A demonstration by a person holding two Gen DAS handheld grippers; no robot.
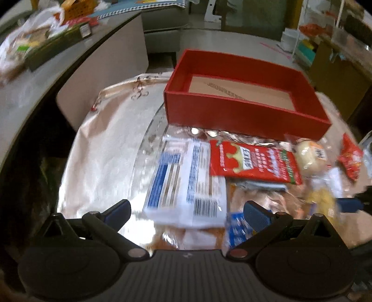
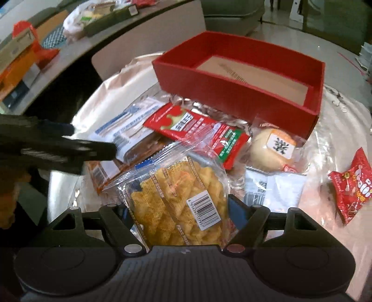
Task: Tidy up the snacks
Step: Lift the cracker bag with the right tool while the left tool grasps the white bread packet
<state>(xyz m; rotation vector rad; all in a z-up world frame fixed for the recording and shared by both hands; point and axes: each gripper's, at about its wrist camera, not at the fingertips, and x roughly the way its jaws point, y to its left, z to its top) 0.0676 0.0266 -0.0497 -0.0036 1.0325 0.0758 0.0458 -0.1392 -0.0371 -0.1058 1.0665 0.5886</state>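
Note:
A red open box [image 1: 246, 113] [image 2: 234, 93] with a bare brown floor stands at the far side of a round table. In front of it lies a heap of snacks: a blue-and-white packet [image 1: 186, 183] [image 2: 130, 125], a red packet [image 1: 253, 162] [image 2: 197, 130], a round bun in clear wrap [image 1: 310, 153] [image 2: 272, 146] and a small red candy bag [image 1: 351, 160] [image 2: 353, 185]. My left gripper [image 1: 187, 212] is open just above the blue-and-white packet. My right gripper [image 2: 179, 209] is shut on a clear bag of yellow twisted crackers [image 2: 181, 204].
A pale shiny cloth [image 1: 104, 151] covers the table. A long grey counter [image 1: 34, 97] with bags and boxes runs along the left. A grey sofa [image 1: 165, 21] stands behind. The left gripper shows as a dark arm at the left of the right wrist view [image 2: 58, 146].

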